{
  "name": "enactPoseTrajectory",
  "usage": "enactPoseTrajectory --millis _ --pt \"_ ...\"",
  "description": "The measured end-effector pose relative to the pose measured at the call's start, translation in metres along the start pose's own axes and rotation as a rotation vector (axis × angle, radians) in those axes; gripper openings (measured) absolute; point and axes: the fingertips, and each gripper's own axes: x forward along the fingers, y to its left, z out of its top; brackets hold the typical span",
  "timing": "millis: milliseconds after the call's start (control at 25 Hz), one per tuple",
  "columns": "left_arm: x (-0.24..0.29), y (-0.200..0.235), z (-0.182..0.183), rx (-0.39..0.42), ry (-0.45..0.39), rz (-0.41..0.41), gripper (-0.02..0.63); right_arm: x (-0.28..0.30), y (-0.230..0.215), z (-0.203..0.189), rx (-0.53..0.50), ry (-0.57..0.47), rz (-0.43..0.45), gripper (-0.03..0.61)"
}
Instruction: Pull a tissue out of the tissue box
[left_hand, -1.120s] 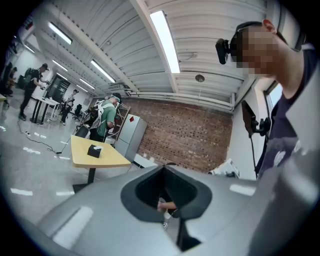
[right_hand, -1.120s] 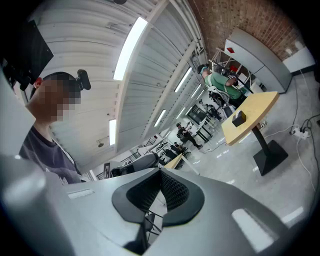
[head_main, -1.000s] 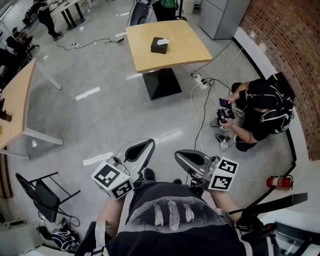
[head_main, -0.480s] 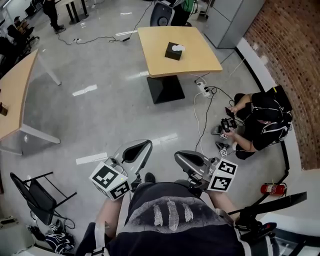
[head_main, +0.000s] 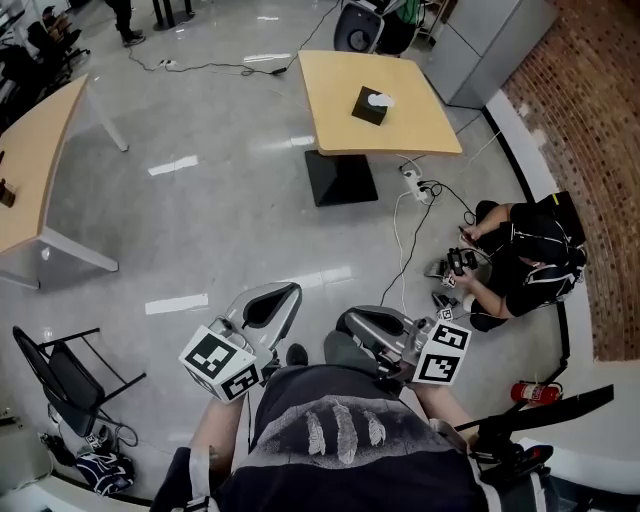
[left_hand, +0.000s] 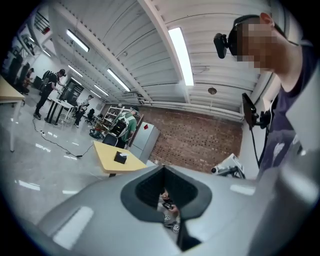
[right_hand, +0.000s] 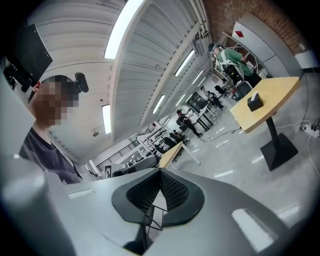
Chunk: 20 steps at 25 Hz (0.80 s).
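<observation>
tissue box (head_main: 371, 106) on far table (head_main: 330, 90) — power strip (head_main: 412, 177), crouched person (head_main: 520, 265) nr it.

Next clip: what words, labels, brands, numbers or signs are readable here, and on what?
No text is readable anywhere.
Cubes on the left gripper and right gripper: square patterns only, no letters.
Cabinet: red diamond sign, any print too small.
Fire extinguisher: label too small.
Tissue box: no legible print.
</observation>
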Motion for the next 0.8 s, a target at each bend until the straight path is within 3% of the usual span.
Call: enactPoseTrajectory --millis 240,600,800 --pt "-0.003 0.021 0.004 -0.038 0.005 0.037 0.003 0.019 -0.007 0.005 0.012 0.044 0.035 -0.005" --pt "0.057 0.038 0.022 0.053 0.081 0.044 0.003 0.008 -0.056 0.04 0.112 -0.042 0.034 -0.005" --pt "0.107 0.021 0.024 0.08 0.129 0.011 0.003 -0.012 -0.082 0.066 0.139 -0.1 0.051 -0.006"
